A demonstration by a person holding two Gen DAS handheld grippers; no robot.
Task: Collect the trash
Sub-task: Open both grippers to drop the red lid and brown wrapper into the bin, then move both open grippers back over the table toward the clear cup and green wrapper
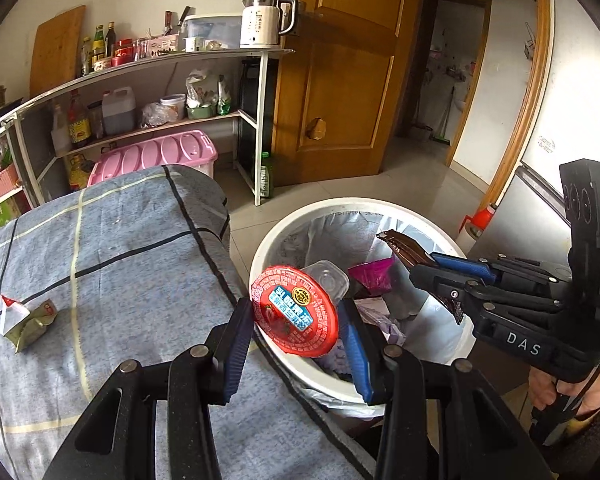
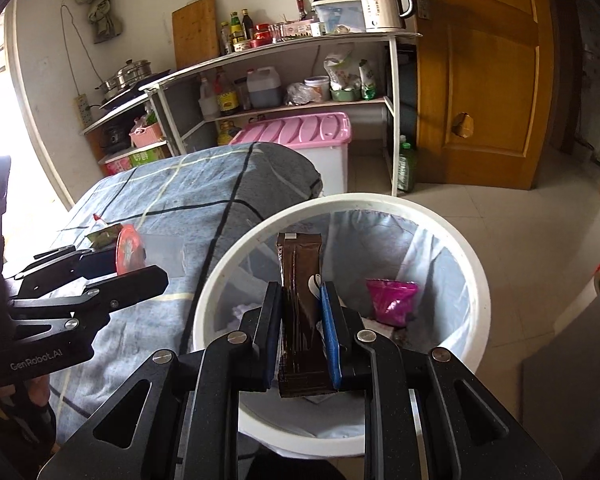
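Both claws over the bin

Left claw (image 1: 296,316) grips a red-lidded cup (image 1: 294,314) above the white bin (image 1: 268,240); right claw (image 1: 420,264) pinches a brown wrapper (image 1: 404,246).

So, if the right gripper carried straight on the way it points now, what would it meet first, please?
Probably the trash in the white bin. The right gripper, shut on a brown wrapper, points down into the bin's mouth, toward the pink packet and white litter; depth is hard to judge.

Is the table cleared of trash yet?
No, a crumpled wrapper lies on the table's cloth, away from both grippers.
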